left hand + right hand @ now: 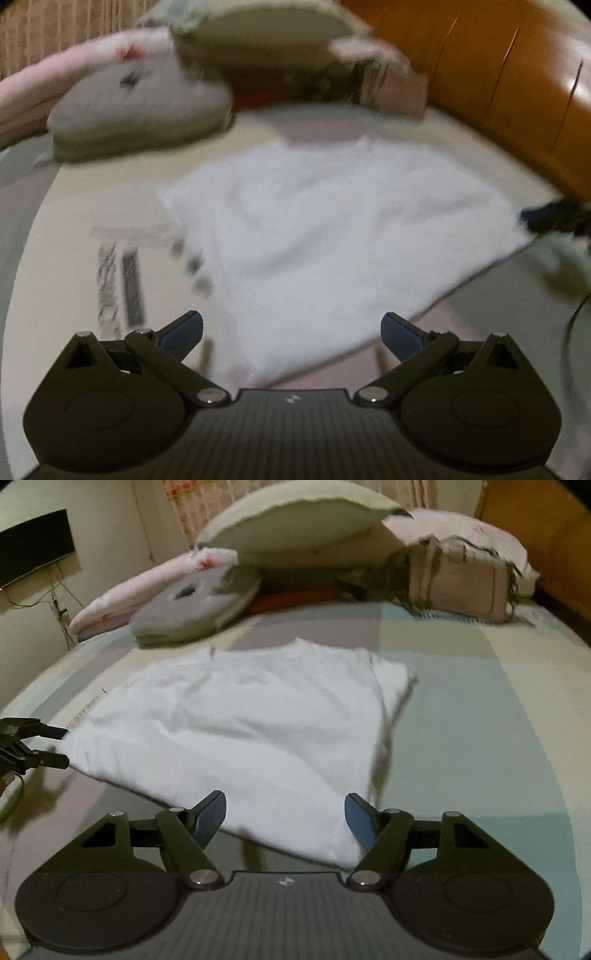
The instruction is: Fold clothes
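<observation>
White garment [240, 731]: lies flat, partly folded, on the bed [480, 709], its near corner between the right gripper's fingers. Right gripper [284, 818]: jaws spread, holding nothing. Left gripper [291, 336]: jaws spread, empty, above the garment's near edge. Pillows [295, 520], grey cushion [195, 609], pink bag [458, 583]: at the head of the bed.

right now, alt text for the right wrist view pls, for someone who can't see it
A white garment, partly folded, lies flat on a pastel patchwork bedspread, with the open right gripper over its near edge. The left gripper sits at the garment's left edge. Pillows and a pale pink bag sit behind.
</observation>
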A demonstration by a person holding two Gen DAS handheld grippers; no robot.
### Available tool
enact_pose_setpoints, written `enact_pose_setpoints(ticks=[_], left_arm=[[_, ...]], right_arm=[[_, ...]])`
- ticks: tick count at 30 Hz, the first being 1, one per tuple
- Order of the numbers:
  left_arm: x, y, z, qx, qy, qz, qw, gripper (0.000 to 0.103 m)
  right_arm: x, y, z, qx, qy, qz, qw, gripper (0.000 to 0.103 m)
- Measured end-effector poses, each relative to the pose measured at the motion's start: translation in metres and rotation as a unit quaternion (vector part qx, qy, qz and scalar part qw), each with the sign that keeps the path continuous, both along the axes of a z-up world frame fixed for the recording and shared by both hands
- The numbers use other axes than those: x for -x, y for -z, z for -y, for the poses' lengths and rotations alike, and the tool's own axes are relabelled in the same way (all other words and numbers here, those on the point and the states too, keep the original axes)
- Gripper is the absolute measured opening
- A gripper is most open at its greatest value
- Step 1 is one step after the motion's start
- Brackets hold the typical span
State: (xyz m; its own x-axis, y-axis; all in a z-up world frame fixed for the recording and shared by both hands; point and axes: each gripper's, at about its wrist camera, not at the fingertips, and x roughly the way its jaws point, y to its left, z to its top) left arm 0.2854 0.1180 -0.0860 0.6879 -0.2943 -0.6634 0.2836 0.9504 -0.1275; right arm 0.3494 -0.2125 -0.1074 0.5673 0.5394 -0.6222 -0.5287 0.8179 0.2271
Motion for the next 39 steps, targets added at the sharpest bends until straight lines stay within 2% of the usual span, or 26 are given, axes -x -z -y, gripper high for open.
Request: enact_pose_setpoints(ticks=[2, 4, 7, 10, 14, 18, 21, 23, 25, 28, 29, 31, 34, 36, 39], left_arm=[[-0.002, -0.012, 0.014, 0.032, 0.023, 0.024, 0.9989, 0.102], [-0.013, -0.014, 0.033, 0.056, 0.049, 0.021, 0.997, 0.102], [-0.028, 0.0, 0.055, 0.053, 0.062, -0.003, 0.9967, 0.102], [-0.03, 0.022, 0.042, 0.048, 0.028, -0.046, 0.9974, 0.102], [-0.004, 0.024, 0.009, 0.043, 0.006, -0.045, 0.998, 0.102], [0.007, 0.012, 0.017, -0.02, 0.013, -0.033, 0.9992, 0.102], [0.014, -0.001, 0.044, -0.104, 0.033, 0.021, 0.9938, 0.102], [0.016, -0.001, 0.07, -0.178, 0.06, 0.053, 0.9808, 0.102], [0.019, 0.004, 0.098, -0.249, 0.093, 0.075, 0.9611, 0.102], [0.029, 0.02, 0.13, -0.348, 0.131, 0.114, 0.9214, 0.102], [0.033, 0.025, 0.139, -0.376, 0.141, 0.128, 0.9067, 0.102], [0.038, 0.029, 0.149, -0.414, 0.155, 0.153, 0.884, 0.102], [0.036, 0.031, 0.157, -0.439, 0.172, 0.166, 0.8663, 0.103], [0.034, 0.033, 0.162, -0.454, 0.182, 0.175, 0.8543, 0.103], [0.02, 0.037, 0.176, -0.473, 0.188, 0.182, 0.8415, 0.103]], right_arm=[[0.001, -0.008, -0.018, -0.026, -0.026, 0.003, 0.999, 0.076], [-0.002, -0.008, -0.037, -0.053, -0.051, -0.015, 0.997, 0.076], [-0.014, 0.01, -0.059, -0.07, -0.064, -0.061, 0.994, 0.076], [-0.015, 0.025, -0.047, -0.083, -0.051, -0.083, 0.992, 0.075], [-0.003, 0.024, -0.002, -0.084, -0.005, -0.088, 0.993, 0.075], [0.012, 0.014, 0.022, -0.066, 0.032, -0.087, 0.993, 0.081], [0.026, 0.0, 0.005, 0.001, 0.025, -0.032, 0.999, 0.083], [0.034, -0.007, -0.017, 0.076, 0.01, 0.016, 0.997, 0.084], [0.041, -0.008, -0.041, 0.15, -0.011, 0.063, 0.987, 0.089], [0.046, 0.002, -0.077, 0.247, -0.043, 0.119, 0.961, 0.091], [0.046, 0.005, -0.085, 0.266, -0.054, 0.134, 0.953, 0.091], [0.047, 0.01, -0.097, 0.296, -0.073, 0.16, 0.939, 0.091], [0.048, 0.017, -0.116, 0.34, -0.1, 0.199, 0.914, 0.097], [0.049, 0.022, -0.128, 0.369, -0.118, 0.224, 0.894, 0.097], [0.051, 0.03, -0.146, 0.41, -0.145, 0.261, 0.862, 0.097]])
